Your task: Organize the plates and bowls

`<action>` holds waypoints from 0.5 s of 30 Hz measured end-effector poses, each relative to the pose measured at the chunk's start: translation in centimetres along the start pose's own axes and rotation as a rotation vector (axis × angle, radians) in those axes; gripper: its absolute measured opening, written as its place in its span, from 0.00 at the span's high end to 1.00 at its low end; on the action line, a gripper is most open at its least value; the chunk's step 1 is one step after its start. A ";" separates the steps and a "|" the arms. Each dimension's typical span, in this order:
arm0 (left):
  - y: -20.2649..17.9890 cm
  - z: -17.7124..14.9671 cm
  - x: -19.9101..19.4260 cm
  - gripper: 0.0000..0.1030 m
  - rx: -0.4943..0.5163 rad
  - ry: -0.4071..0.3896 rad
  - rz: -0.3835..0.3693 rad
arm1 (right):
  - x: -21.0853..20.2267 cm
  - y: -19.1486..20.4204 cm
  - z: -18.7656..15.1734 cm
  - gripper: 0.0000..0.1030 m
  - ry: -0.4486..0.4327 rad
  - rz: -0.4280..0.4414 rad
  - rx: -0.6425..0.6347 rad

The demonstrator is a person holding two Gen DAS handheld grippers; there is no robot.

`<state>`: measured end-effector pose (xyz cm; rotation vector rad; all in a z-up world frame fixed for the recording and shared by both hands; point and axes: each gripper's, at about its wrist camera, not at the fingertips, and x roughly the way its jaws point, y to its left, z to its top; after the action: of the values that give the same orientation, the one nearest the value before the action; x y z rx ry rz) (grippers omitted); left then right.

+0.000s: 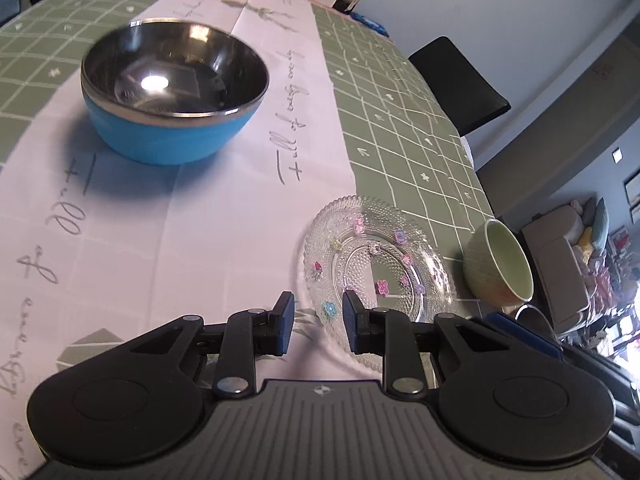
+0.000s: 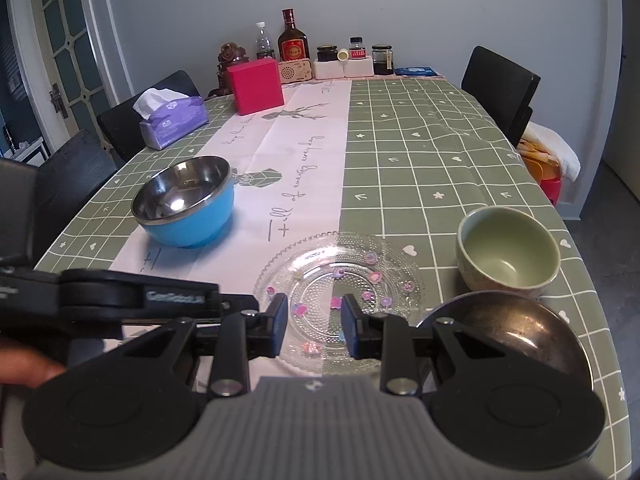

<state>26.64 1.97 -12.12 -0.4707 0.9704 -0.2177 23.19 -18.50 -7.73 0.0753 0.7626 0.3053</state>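
Observation:
A blue bowl with a steel inside point(image 1: 172, 92) point(image 2: 186, 204) stands on the white runner at the left. A clear glass plate with small flowers point(image 1: 376, 268) point(image 2: 340, 292) lies near the table's front. A pale green bowl point(image 1: 500, 264) point(image 2: 508, 252) stands to its right. A dark metal plate point(image 2: 516, 328) lies at the front right. My left gripper point(image 1: 318, 322) is open and empty, low at the glass plate's near left edge. My right gripper point(image 2: 314, 326) is open and empty above the glass plate's near side. The left gripper's body point(image 2: 120, 296) shows in the right wrist view.
A purple tissue box point(image 2: 172, 120), a red box point(image 2: 256, 86), bottles and jars point(image 2: 292, 40) stand at the table's far end. Black chairs point(image 2: 500, 88) stand around the table. The table's front right edge point(image 2: 600, 320) is close to the green bowl.

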 end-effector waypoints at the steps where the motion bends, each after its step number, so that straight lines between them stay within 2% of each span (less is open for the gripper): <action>1: 0.1 0.0 0.2 0.72 -0.013 0.004 -0.006 | 0.0 0.0 0.0 0.72 -0.001 0.000 -0.002; 8: 0.8 0.2 1.2 0.90 -0.062 0.010 -0.024 | -0.6 0.3 -0.2 0.71 -0.019 0.000 -0.021; 15: 0.1 0.0 0.6 0.92 -0.032 -0.024 0.033 | 0.1 0.2 -0.5 0.71 0.002 -0.003 -0.021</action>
<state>26.94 1.83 -12.60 -0.4856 0.9587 -0.1664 22.93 -18.31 -8.12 0.0545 0.7616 0.3105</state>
